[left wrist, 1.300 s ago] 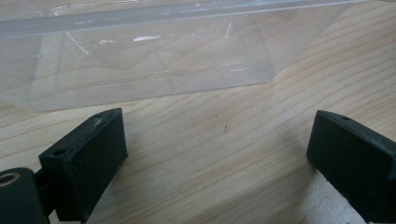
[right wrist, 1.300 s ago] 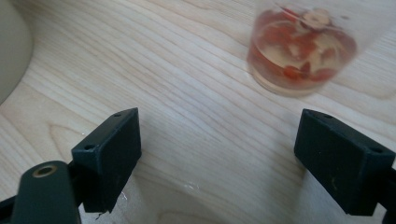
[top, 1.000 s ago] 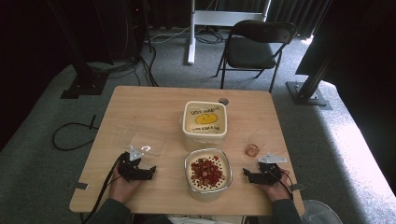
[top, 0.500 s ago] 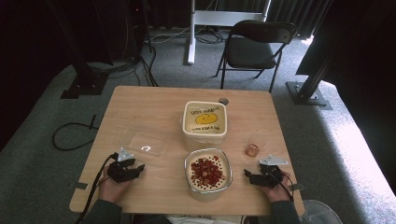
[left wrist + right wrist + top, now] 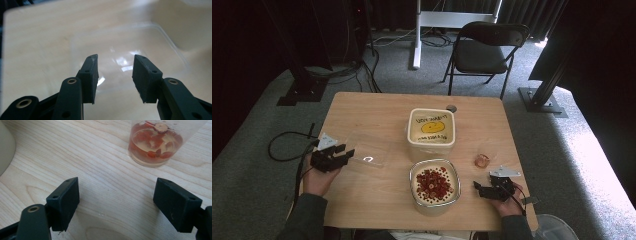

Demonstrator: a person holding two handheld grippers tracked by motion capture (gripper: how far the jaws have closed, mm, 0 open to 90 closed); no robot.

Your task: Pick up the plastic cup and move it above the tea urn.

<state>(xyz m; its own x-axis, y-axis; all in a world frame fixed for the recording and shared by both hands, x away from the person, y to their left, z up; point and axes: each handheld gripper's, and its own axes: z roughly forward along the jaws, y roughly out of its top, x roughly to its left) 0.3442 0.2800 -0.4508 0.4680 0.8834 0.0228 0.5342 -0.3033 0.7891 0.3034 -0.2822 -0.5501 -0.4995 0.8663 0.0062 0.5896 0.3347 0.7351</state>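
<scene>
A clear plastic lid (image 5: 372,150) lies flat on the left part of the wooden table (image 5: 362,110). My left gripper (image 5: 348,154) hovers at its left edge, pointing right. In the left gripper view the lid (image 5: 130,42) spreads out beyond the left gripper (image 5: 115,72); its near rim runs between the jaws, which have just been closing and stand half apart without pressing on it. My right gripper (image 5: 478,189) rests open near the front right. In the right gripper view a small clear cup (image 5: 156,143) of red pieces stands ahead of the right gripper (image 5: 115,200).
An open bowl (image 5: 434,161) topped with red pieces stands at the front centre. Behind it is a cream container (image 5: 432,127) with a yellow smiley lid. The small cup (image 5: 482,160) stands right of the bowl. A folding chair (image 5: 487,47) is beyond the table.
My left gripper has risen and shifted from the front edge to the lid's left side, with its jaws narrowed. The lid and the right gripper have stayed put.
</scene>
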